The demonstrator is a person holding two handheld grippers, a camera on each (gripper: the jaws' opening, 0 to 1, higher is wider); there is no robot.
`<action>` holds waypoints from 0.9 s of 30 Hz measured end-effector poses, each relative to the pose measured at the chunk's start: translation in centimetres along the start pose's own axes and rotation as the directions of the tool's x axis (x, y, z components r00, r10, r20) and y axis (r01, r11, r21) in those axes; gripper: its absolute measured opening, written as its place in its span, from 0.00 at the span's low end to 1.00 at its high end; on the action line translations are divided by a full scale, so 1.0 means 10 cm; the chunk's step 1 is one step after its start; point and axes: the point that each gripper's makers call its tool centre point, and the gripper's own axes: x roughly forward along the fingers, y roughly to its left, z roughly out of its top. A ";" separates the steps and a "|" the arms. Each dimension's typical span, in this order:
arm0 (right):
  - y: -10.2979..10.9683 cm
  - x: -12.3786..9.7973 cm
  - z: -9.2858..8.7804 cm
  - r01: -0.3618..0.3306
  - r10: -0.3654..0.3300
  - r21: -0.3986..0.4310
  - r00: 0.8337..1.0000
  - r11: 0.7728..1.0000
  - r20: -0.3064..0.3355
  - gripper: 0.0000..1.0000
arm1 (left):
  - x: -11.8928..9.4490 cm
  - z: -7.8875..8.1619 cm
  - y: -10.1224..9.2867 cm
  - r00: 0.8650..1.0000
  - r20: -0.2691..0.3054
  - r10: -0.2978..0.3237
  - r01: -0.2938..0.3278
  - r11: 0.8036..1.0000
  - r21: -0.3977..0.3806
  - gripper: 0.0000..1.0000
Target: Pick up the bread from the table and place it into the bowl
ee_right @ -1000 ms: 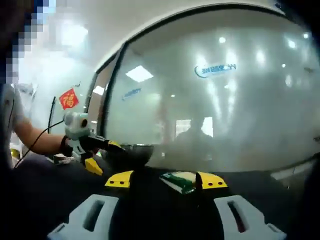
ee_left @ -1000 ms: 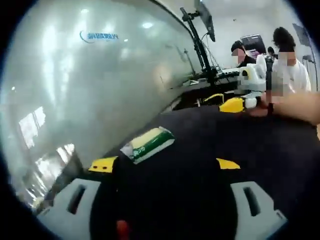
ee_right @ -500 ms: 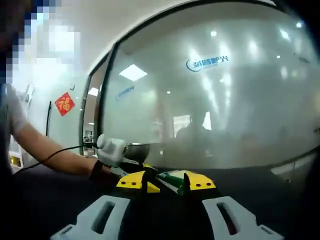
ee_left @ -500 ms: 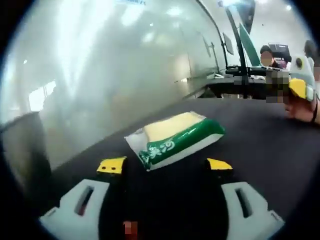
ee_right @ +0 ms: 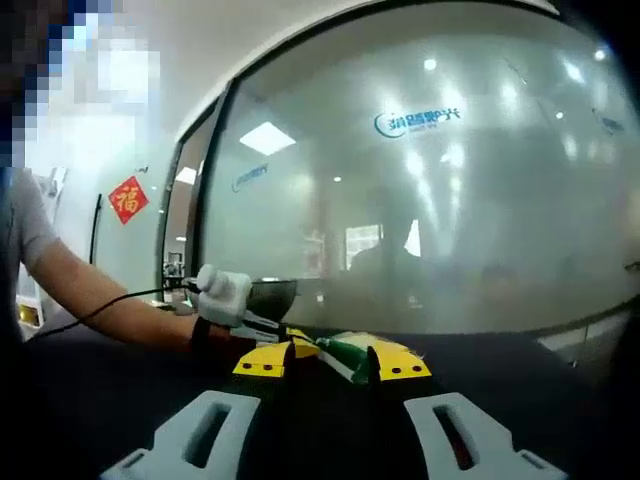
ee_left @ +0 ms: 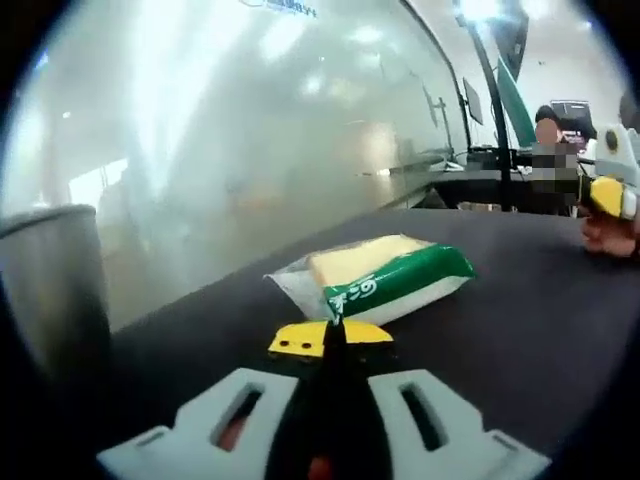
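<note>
Seemingly mid-grasp: left gripper (ee_left: pixel 330 338) closed to a seam, yellow fingers (ee_left: pixel 298 340) pressed together at the near corner of the bread (ee_left: pixel 385 280), apparently nipping the wrapper's edge, the contact itself too tight to confirm. Bread, in its green-and-clear packet, flat on the dark tabletop (ee_left: pixel 520 330), toward the far edge beside the frosted glass wall (ee_left: pixel 250 130), with the metal bowl (ee_left: pixel 50 290) close by along the same edge.

Next, by the look of it: a lift clear of the tabletop and a short carry over the bowl's rim, with so thin a pinch likely to slip.

From the right gripper view: right gripper (ee_right: pixel 330 362) low over the tabletop, fingers part-way apart and holding nothing; the person's forearm (ee_right: pixel 100 290) stretched toward the packet, bowl just behind. From the left gripper view, by contrast: the packet's full top face and the pale slice inside.
</note>
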 end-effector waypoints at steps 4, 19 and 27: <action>0.07 0.00 -0.02 -0.012 0.012 -0.014 1.000 1.000 -0.012 0.27 | -0.24 -0.05 -0.20 0.998 -0.005 -0.065 0.065 0.998 0.015 0.00; 0.59 0.02 -0.19 -0.267 0.262 -0.048 0.961 0.963 -0.090 0.29 | -2.65 -0.64 -0.66 0.946 -0.067 -0.317 0.318 0.948 0.002 0.00; 1.21 -0.04 -0.31 -0.424 0.412 -0.050 0.897 0.904 -0.158 0.28 | -3.72 -0.89 -0.63 0.955 -0.042 -0.294 0.294 0.956 -0.006 0.00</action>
